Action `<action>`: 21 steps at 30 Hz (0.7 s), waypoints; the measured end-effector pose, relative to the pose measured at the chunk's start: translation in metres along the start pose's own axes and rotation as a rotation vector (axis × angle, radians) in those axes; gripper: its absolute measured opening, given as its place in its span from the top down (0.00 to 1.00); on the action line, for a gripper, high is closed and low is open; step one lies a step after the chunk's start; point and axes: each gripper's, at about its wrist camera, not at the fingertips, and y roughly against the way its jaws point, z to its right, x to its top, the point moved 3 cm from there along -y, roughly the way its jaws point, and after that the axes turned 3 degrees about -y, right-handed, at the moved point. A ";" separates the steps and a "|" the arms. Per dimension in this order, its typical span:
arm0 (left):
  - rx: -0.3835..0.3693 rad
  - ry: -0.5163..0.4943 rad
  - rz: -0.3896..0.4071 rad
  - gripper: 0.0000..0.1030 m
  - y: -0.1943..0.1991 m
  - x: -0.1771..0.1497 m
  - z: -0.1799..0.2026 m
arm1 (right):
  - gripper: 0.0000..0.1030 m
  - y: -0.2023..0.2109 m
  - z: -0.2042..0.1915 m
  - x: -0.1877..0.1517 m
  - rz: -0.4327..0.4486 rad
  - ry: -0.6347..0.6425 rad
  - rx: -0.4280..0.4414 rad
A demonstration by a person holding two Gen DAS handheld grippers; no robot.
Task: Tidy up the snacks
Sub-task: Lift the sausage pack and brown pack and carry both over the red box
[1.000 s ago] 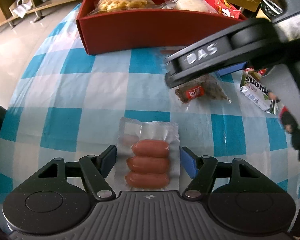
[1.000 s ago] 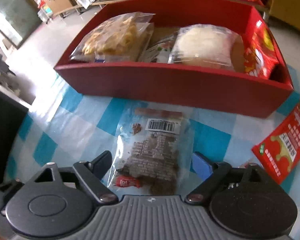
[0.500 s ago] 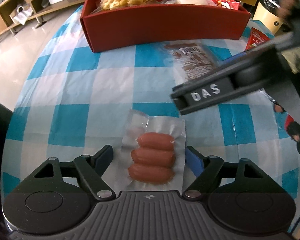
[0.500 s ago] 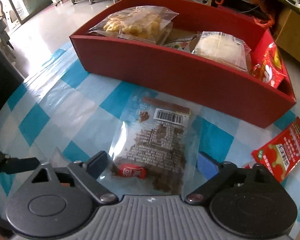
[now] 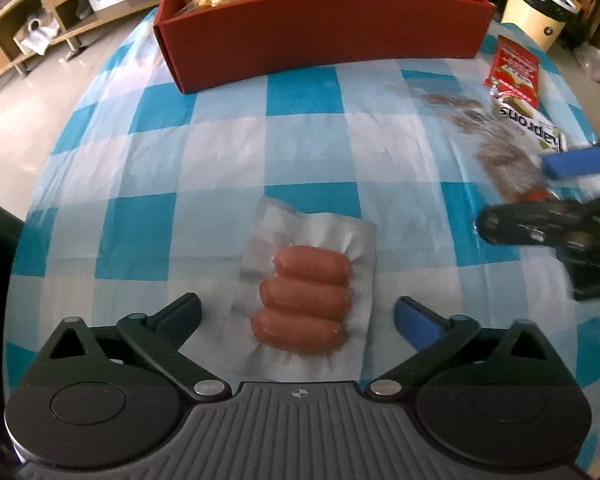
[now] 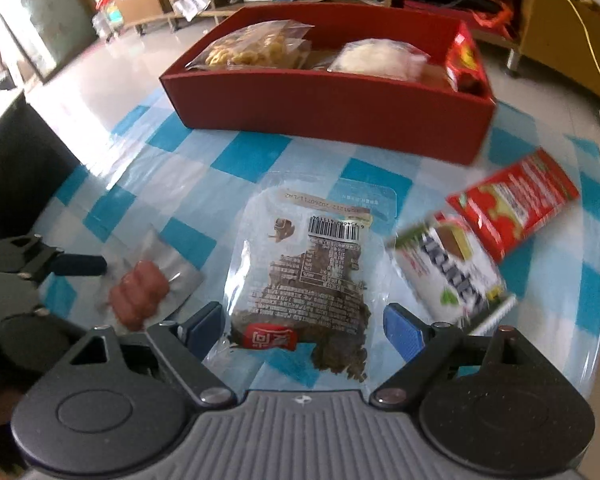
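A vacuum pack of three sausages (image 5: 304, 300) lies flat on the blue-checked cloth between the fingers of my left gripper (image 5: 300, 314). Its jaws are opening, and both pads stand well clear of the pack. My right gripper (image 6: 306, 326) straddles the near end of a clear bag of brown snack (image 6: 304, 280); its jaws are closing, with the pads at the bag's crinkled edges. In the left wrist view that bag (image 5: 496, 152) is a blur at the right, between the right gripper's fingers. The sausage pack (image 6: 140, 296) also shows low on the left of the right wrist view.
The red box (image 5: 320, 20) (image 6: 328, 108) stands at the far side with several bagged snacks inside. A red packet (image 6: 516, 200) and a white-and-green packet (image 6: 452, 276) lie right of the brown bag. A bin (image 5: 540, 12) and shelves stand beyond the table.
My left jaws have spread wide away from the sausage pack. The right gripper has swung to the right, and the brown bag went with it between narrowing jaws.
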 end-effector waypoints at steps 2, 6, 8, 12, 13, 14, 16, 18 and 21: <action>-0.005 0.020 0.000 0.03 0.001 0.003 -0.002 | 0.16 0.002 0.002 -0.002 0.005 -0.006 -0.005; -0.005 0.037 0.014 0.24 0.010 0.006 -0.001 | 0.16 0.007 0.004 0.003 0.021 -0.019 0.012; -0.001 0.047 0.005 0.24 0.010 0.004 0.000 | 0.16 0.011 0.003 0.007 0.039 -0.018 0.027; -0.002 0.070 0.004 0.26 0.012 0.006 0.001 | 0.16 0.018 -0.001 0.012 0.064 -0.007 0.045; -0.007 0.075 0.006 0.26 0.013 0.007 0.001 | 0.16 0.019 -0.001 0.012 0.068 -0.005 0.045; -0.013 0.080 0.010 0.26 0.015 0.008 0.002 | 0.16 0.020 -0.001 0.013 0.072 -0.005 0.046; -0.018 0.083 0.027 0.26 0.020 0.012 0.003 | 0.16 0.021 0.000 0.014 0.081 -0.010 0.044; -0.021 0.082 0.051 0.26 0.025 0.017 0.006 | 0.16 0.023 0.002 0.014 0.091 -0.012 0.039; -0.023 0.078 0.089 0.26 0.035 0.026 0.009 | 0.16 0.024 0.004 0.017 0.102 -0.015 0.029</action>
